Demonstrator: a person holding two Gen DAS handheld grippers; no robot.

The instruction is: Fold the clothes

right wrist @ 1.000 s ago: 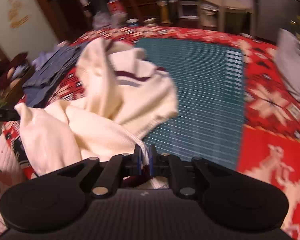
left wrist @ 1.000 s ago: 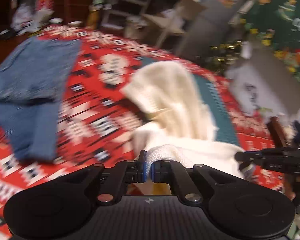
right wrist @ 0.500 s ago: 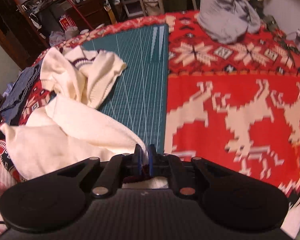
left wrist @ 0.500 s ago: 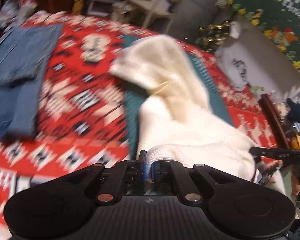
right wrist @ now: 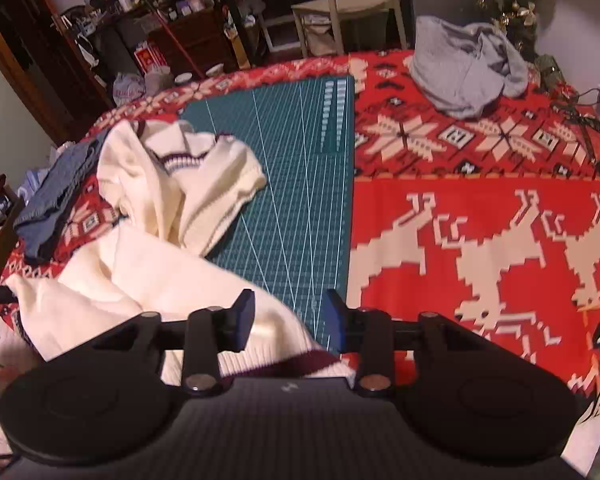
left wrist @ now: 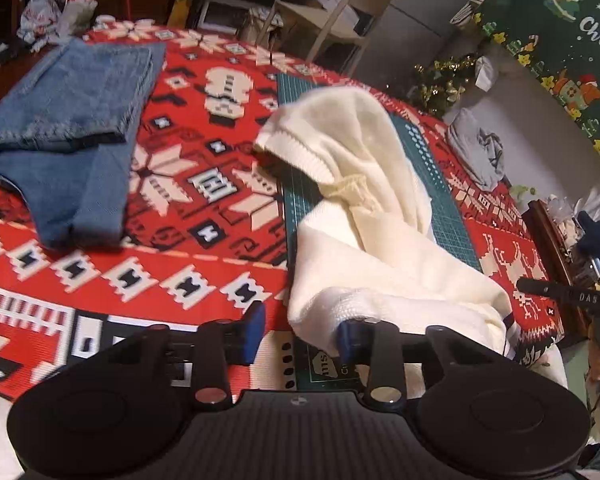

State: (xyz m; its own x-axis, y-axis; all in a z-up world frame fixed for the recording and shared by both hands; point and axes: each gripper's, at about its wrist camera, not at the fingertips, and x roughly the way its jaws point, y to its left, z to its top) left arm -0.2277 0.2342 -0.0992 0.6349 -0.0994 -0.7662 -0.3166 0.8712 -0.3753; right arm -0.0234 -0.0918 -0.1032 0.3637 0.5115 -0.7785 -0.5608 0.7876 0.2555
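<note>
Cream sweater (left wrist: 384,240) just dropped — both tongs, left (left wrist: 300,330) and right (right wrist: 288,316), now spread, hem released onto green mat (right wrist: 296,184); still rumpled, folding unfinished.

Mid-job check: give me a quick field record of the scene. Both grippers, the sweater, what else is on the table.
left gripper: open, hem of sweater against its right finger
right gripper: open, sweater's hem lying beneath it
cream sweater: crumpled, unfolded, partly on the green cutting mat, partly on the red patterned tablecloth
jeans: folded, on the tablecloth to the left of the sweater
grey garment: bunched at the far right of the table
fold status: not yet started
</note>
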